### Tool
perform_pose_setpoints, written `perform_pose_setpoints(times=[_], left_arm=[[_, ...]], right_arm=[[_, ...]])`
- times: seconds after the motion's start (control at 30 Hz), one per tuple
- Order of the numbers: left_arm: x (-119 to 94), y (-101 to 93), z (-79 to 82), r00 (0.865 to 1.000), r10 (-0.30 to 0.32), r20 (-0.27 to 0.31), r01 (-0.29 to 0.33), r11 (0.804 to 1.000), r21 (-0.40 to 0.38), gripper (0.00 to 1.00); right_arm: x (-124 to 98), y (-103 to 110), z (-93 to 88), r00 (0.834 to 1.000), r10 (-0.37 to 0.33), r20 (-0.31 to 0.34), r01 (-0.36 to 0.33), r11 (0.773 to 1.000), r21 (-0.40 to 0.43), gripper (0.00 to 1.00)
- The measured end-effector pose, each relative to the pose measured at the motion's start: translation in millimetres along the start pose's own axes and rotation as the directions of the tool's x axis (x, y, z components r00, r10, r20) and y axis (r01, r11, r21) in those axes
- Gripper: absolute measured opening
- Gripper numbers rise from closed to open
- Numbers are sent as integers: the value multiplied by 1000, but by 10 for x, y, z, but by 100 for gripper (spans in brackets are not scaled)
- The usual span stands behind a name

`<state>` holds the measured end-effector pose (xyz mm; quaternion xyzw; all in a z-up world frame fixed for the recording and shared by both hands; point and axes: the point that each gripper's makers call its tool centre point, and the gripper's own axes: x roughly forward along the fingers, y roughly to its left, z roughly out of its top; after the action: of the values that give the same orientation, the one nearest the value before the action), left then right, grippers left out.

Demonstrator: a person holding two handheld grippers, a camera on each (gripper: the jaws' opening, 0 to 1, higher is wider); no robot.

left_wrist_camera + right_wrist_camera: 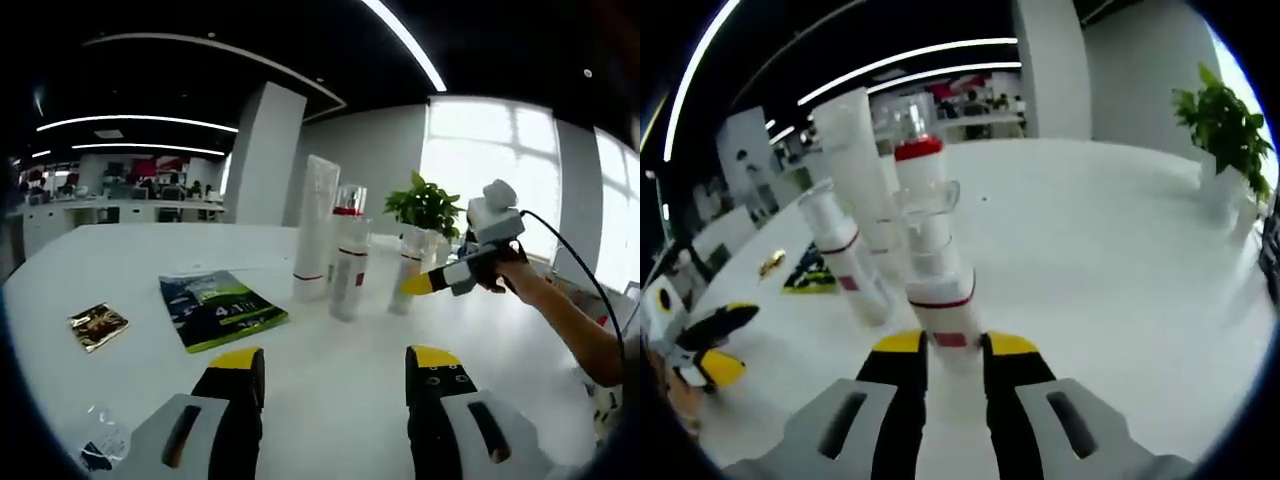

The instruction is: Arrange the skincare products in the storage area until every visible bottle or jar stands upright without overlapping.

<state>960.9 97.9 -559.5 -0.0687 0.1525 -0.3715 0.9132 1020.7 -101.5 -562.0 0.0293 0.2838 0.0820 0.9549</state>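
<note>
white table [120, 290] carries upright bottles; right gripper [955, 345] pinches one bottle [938, 300] to steady it, left gripper [335, 365] spread empty.

White worktop [120, 260] bearing a green-edged dark sachet [220, 310] and gold foil packet [98, 326], ahead-left of the gripper; potted plant [425, 208] beyond.

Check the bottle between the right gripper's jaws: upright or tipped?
Upright. The white bottle stands base down on the table, cap up, between the right gripper jaws.
</note>
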Motion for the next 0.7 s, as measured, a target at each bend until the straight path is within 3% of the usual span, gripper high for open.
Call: perform_pose_setpoints(times=[0.4,0.57,0.7], left_arm=[[9,36,11,1000,11,10,-11,1000,-8,58],[19,40,10,1000,13,8,-12,1000,-9,59],[18,52,21,1000,15,12,-14,1000,-13,59]], right_arm=[[193,128,119,993,28,117,-27,1000,-13,20],[259,101,-25,997,33,63,-32,999,-29,23],[191,102,2,996,37,79,-35,999,-22,22]])
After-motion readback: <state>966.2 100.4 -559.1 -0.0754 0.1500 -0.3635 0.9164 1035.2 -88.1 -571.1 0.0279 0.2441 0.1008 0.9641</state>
